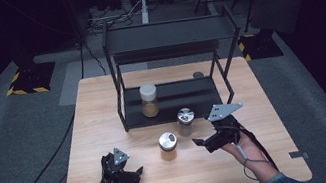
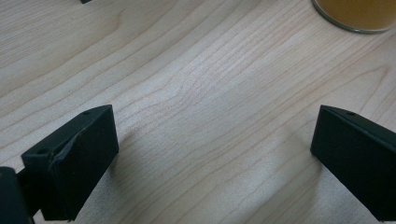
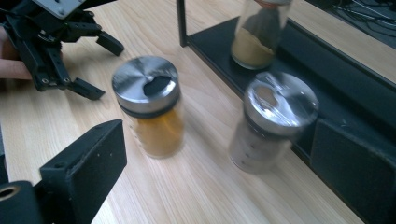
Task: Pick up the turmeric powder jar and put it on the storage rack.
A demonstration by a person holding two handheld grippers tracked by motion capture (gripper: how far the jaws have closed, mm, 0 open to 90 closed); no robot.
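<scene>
One jar (image 1: 149, 100) already stands on the rack's (image 1: 173, 101) lower shelf. Two jars remain on the table (image 1: 103, 107) by the rack's front edge: amber jar (image 1: 168, 146) and pale jar (image 1: 185, 121). The right gripper (image 1: 202, 144), jaws apart and empty, nears them; the left gripper (image 1: 137, 173) rests spread near the front edge.

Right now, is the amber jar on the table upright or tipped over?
Upright. The amber jar stands on its base on the table, steel lid on top.
</scene>
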